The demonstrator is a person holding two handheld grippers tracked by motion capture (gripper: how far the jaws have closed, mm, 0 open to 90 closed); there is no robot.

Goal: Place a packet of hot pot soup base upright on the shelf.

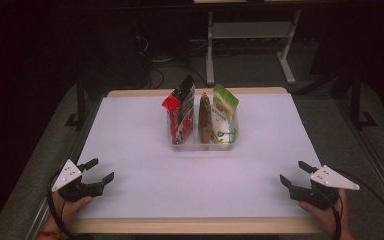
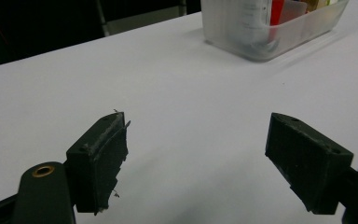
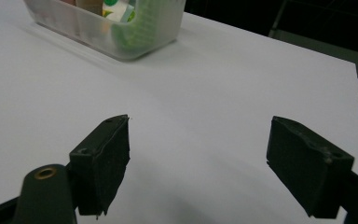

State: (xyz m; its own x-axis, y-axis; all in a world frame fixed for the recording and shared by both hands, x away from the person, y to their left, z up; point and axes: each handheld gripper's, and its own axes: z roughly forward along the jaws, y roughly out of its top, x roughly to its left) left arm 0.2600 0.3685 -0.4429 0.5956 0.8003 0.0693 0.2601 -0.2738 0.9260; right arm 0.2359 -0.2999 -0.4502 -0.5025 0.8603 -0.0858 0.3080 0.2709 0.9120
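Dark room all around, and in front of me a white-topped table (image 1: pixel 145 150) with a wooden edge. From the high view, a clear plastic bin (image 1: pixel 203 146) sits toward the far middle, holding three standing pouches: a red-and-black one (image 1: pixel 179 112) at left, a brown one (image 1: pixel 205 119) in the middle, a green-and-white one (image 1: pixel 225 115) at right. My left gripper (image 1: pixel 101 170) rests at the near left corner, jaws spread, nothing between them; my right gripper (image 1: pixel 295 174) sits at the near right corner, jaws likewise apart and empty, both well away from the bin. In the left gripper view, my left gripper (image 2: pixel 196 154) gapes wide over bare white surface, the bin (image 2: pixel 242 39) up ahead to the right. In the right gripper view, my right gripper (image 3: pixel 198 156) gapes too, the bin (image 3: pixel 135 44) ahead to the left, green packet (image 3: pixel 142 28) pressed against its wall.
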